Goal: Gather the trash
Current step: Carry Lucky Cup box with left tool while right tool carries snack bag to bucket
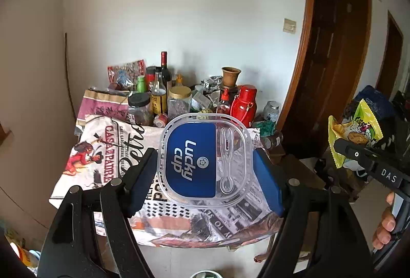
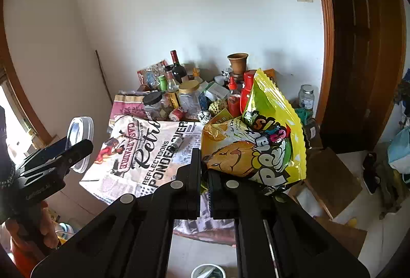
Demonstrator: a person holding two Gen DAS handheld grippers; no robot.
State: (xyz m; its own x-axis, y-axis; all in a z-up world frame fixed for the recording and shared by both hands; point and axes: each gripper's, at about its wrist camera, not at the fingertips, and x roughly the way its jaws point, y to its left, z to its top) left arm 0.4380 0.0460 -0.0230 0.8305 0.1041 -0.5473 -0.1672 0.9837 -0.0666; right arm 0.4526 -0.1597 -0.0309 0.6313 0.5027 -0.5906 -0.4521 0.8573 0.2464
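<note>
A clear plastic container (image 1: pixel 205 160) with a blue "Lucky cup" lid and a clear fork inside sits clamped between the wide-set blue pads of the left gripper (image 1: pixel 205 173), held up above the near part of the table (image 1: pixel 84 175). To its right, the right gripper (image 2: pixel 203 175) is closed tight on the bottom edge of a yellow-green snack bag (image 2: pixel 258 139). Bottles and jars (image 1: pixel 159 96) crowd the table's far side against the wall.

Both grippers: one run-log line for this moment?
left gripper: shut on cup lid | right gripper: shut on snack bag | both held above table | bin: unclear
</note>
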